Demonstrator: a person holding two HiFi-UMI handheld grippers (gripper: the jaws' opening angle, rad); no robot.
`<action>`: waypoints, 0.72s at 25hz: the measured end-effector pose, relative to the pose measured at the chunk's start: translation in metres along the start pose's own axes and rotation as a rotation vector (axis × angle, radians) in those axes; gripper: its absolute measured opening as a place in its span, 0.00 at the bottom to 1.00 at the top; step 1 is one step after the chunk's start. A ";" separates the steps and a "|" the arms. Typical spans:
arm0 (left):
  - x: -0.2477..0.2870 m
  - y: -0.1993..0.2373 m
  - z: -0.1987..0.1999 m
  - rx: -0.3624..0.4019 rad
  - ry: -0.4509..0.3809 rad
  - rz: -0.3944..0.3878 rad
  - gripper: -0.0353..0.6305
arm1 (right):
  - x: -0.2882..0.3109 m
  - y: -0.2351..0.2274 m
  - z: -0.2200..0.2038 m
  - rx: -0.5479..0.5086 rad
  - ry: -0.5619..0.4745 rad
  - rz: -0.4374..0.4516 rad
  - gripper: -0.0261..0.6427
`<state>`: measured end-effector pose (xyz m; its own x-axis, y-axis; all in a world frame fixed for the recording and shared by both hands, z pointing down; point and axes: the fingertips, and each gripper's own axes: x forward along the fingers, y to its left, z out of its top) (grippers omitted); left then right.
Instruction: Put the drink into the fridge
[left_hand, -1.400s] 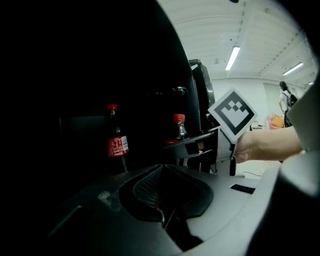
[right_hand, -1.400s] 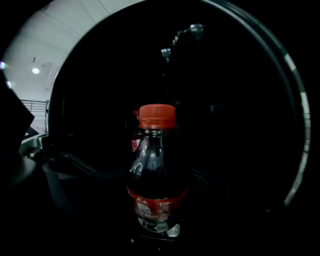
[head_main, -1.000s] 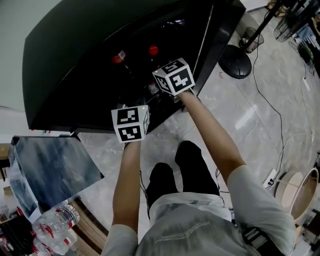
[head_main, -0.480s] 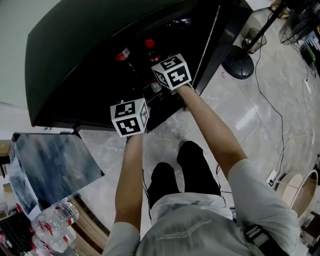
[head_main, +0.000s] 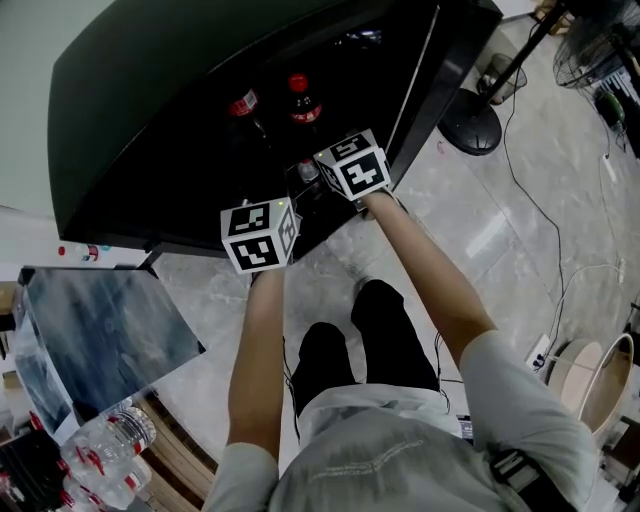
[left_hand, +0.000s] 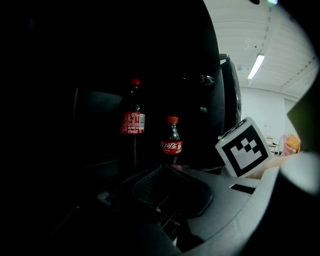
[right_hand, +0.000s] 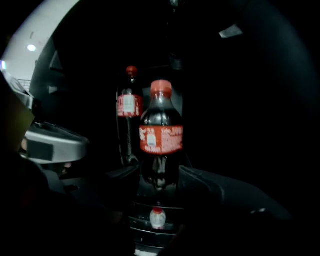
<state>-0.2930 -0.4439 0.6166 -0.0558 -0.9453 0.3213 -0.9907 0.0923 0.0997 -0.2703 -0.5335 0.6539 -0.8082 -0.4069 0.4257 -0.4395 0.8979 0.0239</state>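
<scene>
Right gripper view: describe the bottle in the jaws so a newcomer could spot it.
Look into the dark open fridge, where two red-capped cola bottles show. Yours is the nearer, shorter bottle, upright between the right gripper's jaws. The taller bottle behind it to the left is untouched.

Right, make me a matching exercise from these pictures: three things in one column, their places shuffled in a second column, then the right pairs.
Things
1. short cola bottle
2. tall cola bottle
3. clear water bottles

Places
A. outside the fridge, low at the left of the head view
B. between the jaws of the right gripper
C. standing free inside the fridge, behind and to the left as the right gripper view shows it

Pairs: 1-B, 2-C, 3-A
</scene>
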 end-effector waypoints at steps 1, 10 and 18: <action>-0.001 -0.002 -0.001 -0.004 0.001 -0.007 0.08 | 0.000 -0.001 -0.004 0.008 0.005 -0.012 0.39; -0.009 -0.015 0.002 0.011 -0.005 -0.063 0.08 | 0.021 -0.011 0.001 0.054 0.037 -0.033 0.38; -0.022 -0.018 -0.001 -0.025 0.038 -0.070 0.08 | -0.004 -0.008 -0.001 0.092 0.076 -0.047 0.38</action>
<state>-0.2741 -0.4241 0.6088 0.0188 -0.9373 0.3481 -0.9886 0.0346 0.1465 -0.2636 -0.5386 0.6531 -0.7554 -0.4310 0.4936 -0.5130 0.8576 -0.0362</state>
